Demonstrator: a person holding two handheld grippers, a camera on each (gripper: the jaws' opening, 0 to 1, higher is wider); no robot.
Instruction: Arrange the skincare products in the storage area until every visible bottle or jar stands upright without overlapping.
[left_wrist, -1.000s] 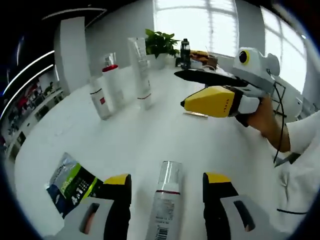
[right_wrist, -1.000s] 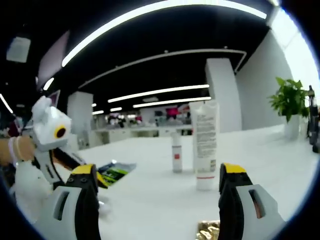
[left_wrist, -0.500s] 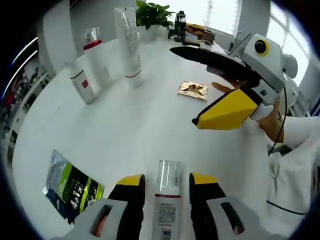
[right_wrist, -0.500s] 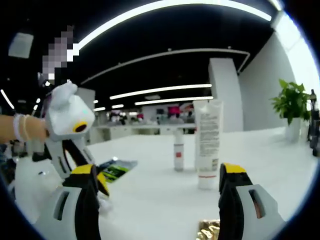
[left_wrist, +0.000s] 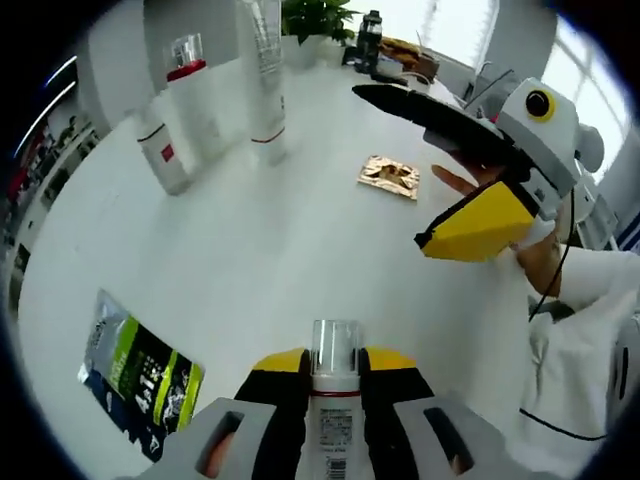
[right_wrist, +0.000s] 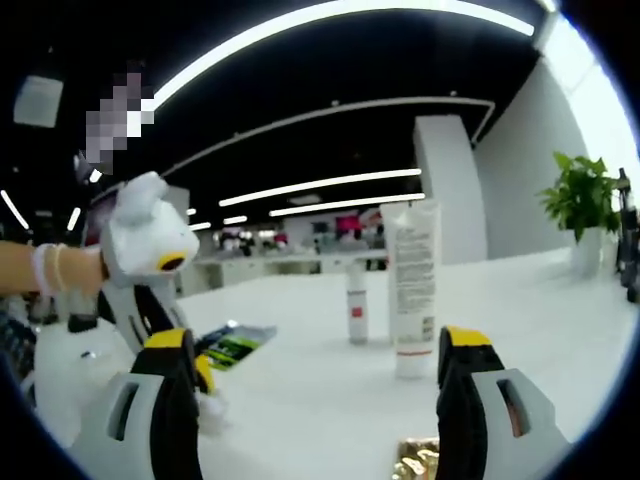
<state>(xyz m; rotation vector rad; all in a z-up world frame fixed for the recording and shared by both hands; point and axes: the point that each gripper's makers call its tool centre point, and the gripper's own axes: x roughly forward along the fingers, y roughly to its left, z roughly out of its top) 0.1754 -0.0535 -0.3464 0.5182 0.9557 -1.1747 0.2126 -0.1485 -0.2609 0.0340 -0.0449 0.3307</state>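
Note:
My left gripper (left_wrist: 334, 368) is shut on a white bottle (left_wrist: 335, 425) with a red band and a clear cap, which points away along the jaws. At the far left of the white table (left_wrist: 300, 250) stand a tall white tube (left_wrist: 264, 80), a red-capped white bottle (left_wrist: 196, 100) and a small red-labelled bottle (left_wrist: 166, 158). My right gripper (left_wrist: 455, 170) hovers open over the table's right side, holding nothing. In the right gripper view, that gripper (right_wrist: 325, 395) faces the upright tube (right_wrist: 410, 290) and the small bottle (right_wrist: 356, 305), with the left gripper (right_wrist: 140, 262) at the left.
A gold sachet (left_wrist: 390, 175) lies flat mid-table, seen again as the gold sachet (right_wrist: 420, 462) between the right jaws. A green and blue sachet (left_wrist: 140, 368) lies near the left edge. A potted plant (left_wrist: 318, 16) and a dark bottle (left_wrist: 371, 30) stand at the far end. A person's sleeve (left_wrist: 590, 330) is at right.
The left jaws have closed from wide apart onto the clear-capped bottle. The right gripper has drifted right in the left gripper view and stays open.

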